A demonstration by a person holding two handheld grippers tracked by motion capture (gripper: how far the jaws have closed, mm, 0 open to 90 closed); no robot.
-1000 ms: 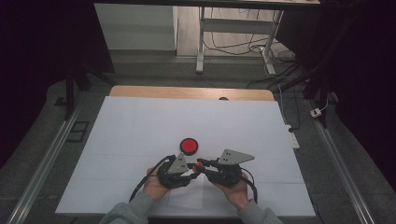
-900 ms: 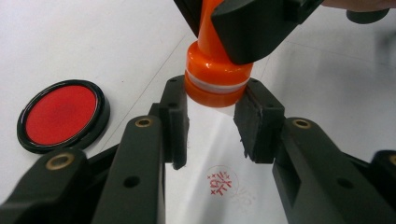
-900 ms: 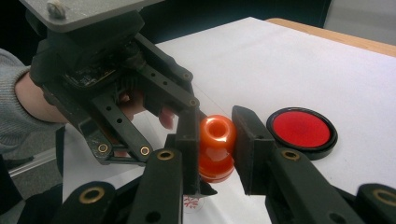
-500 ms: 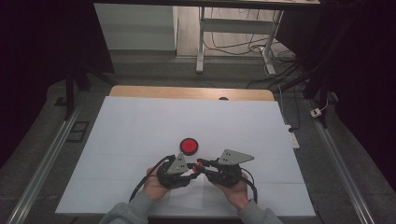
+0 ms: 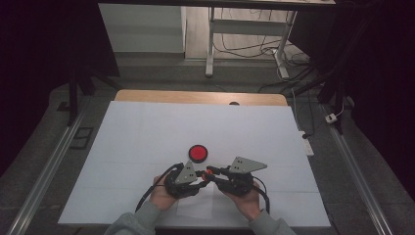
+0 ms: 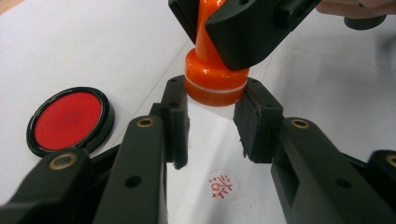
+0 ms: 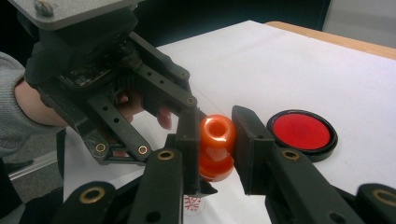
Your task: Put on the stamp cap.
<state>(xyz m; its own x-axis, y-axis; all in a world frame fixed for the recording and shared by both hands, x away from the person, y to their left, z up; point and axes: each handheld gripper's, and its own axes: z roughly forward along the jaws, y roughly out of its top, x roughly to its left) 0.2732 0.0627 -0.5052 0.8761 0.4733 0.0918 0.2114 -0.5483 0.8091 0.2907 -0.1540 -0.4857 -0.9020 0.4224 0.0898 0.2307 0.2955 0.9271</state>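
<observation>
An orange stamp (image 5: 209,172) (image 6: 215,84) (image 7: 216,140) hangs just above a small white sheet (image 5: 198,208). My right gripper (image 5: 212,172) (image 7: 216,128) is shut on its rounded handle. My left gripper (image 5: 201,177) (image 6: 212,95) comes in from the opposite side, and its jaws sit snug against the stamp's wide base. A round red ink pad (image 5: 198,153) (image 6: 69,117) (image 7: 301,131) in a black rim lies just beyond the grippers. One red stamped mark (image 6: 223,185) (image 7: 192,204) shows on the sheet under the stamp.
A white cover (image 5: 195,122) spreads over the table, with a wooden edge (image 5: 195,97) at the far side. Metal rails (image 5: 54,161) run along both sides. A desk frame and cables (image 5: 244,44) lie on the floor beyond the table.
</observation>
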